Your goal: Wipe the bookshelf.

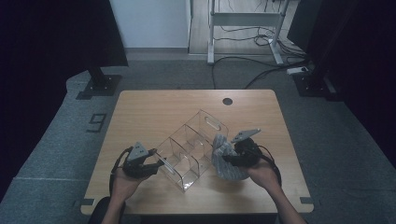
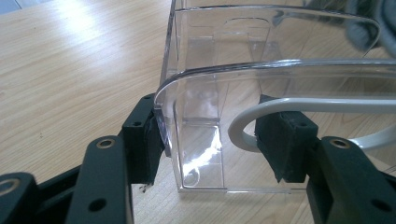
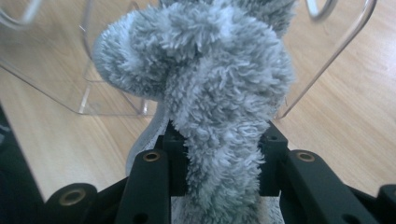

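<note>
Grey fluffy cloth point(image 3: 205, 84) pinched in raised right claw point(image 1: 232, 157), left claw point(image 1: 158, 164) level, clamping clear organizer point(image 1: 196, 140) wall.

grey cloth point(image 3: 205, 93) cut off above, hiding organiser point(image 3: 60, 88) compartments

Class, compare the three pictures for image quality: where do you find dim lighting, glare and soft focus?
High view: dim, with the surroundings nearly black and the wooden table softly lit. Left gripper view: bright, with white glare on the clear organizer near its bottom corner and a pale sheen on the wood at top left. Right gripper view: the grey fluffy cloth is fairly sharp, while the organizer's walls behind look soft.
</note>
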### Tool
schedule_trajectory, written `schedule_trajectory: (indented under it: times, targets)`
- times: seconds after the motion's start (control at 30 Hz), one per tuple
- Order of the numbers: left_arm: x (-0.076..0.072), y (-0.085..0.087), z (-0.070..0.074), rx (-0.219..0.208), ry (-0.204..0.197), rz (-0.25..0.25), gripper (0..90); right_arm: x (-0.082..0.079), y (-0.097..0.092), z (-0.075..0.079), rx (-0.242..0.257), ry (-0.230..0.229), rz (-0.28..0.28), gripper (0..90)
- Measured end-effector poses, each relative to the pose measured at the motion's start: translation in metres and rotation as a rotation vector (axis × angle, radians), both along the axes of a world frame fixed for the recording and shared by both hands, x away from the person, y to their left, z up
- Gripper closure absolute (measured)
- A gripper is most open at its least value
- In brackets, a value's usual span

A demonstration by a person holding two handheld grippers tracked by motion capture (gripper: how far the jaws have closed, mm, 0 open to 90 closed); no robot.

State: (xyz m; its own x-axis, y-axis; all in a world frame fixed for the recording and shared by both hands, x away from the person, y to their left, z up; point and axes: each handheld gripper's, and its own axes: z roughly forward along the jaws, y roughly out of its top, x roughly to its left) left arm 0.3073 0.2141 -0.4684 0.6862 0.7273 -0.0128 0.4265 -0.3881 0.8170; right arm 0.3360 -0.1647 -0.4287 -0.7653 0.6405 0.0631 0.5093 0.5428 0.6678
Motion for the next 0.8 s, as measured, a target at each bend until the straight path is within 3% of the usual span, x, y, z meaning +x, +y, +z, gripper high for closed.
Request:
schedule_trajectory:
  times: [0.3, 0.4, 0.63, 0.8]
  targets:
    - [0.0, 0.0, 0.0, 0.001, 0.003, -0.002, 43.0, 0.001, 0.011, 0.041, 0.005, -0.038, 0.028, 63.5]
    - [0.0, 0.0, 0.0, 0.001, 0.003, -0.002, 43.0, 0.002, 0.015, 0.047, 0.009, -0.041, 0.036, 63.5]
    - [0.0, 0.0, 0.0, 0.0, 0.002, -0.002, 43.0, 0.013, 0.048, 0.063, 0.015, -0.056, 0.096, 63.6]
    - [0.0, 0.0, 0.0, 0.0, 0.002, -0.001, 43.1, 0.021, 0.063, 0.064, 0.022, -0.041, 0.107, 63.6]
